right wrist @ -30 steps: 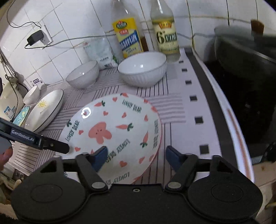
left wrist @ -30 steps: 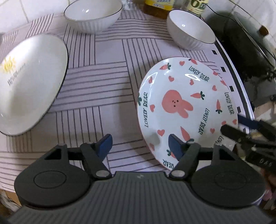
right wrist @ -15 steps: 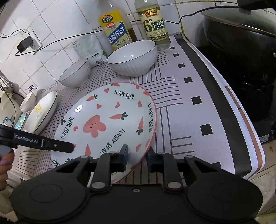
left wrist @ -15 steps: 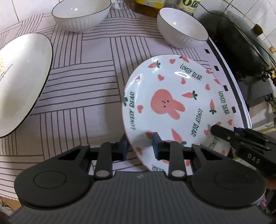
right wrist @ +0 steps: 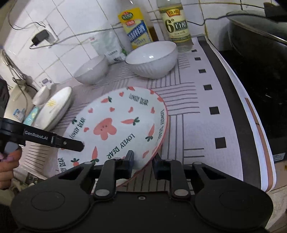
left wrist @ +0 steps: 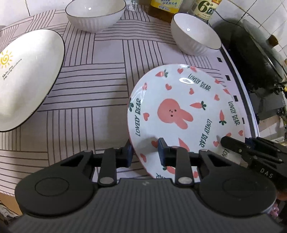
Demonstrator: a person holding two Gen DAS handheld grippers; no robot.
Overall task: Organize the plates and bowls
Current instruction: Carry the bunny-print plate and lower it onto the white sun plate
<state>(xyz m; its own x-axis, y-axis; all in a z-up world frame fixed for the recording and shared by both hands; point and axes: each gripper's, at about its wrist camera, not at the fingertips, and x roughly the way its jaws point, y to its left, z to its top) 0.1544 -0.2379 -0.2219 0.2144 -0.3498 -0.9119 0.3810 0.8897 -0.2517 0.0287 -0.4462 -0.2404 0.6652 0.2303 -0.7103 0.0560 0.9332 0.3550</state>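
A white bunny plate (left wrist: 186, 114) with pink hearts and carrots is held tilted above the striped cloth. My left gripper (left wrist: 144, 152) is shut on its near-left rim. My right gripper (right wrist: 143, 161) is shut on its near-right rim, and the plate (right wrist: 118, 125) fills the middle of that view. A white sun plate (left wrist: 26, 77) lies at the left, also seen in the right wrist view (right wrist: 53, 109). Two white ribbed bowls stand at the back: a large one (left wrist: 95, 14) and a smaller one (left wrist: 195, 34).
A black wok (left wrist: 251, 53) sits on the stove at the right beyond the cloth edge. Two bottles, an oil one (right wrist: 135, 26) and a vinegar one (right wrist: 176, 25), and a white bag (right wrist: 109, 48) stand against the tiled wall. A small cup (right wrist: 41, 93) stands at the far left.
Both grippers went from open around the bunny plate's rim to shut on it. The plate has come up off the cloth and tilted.
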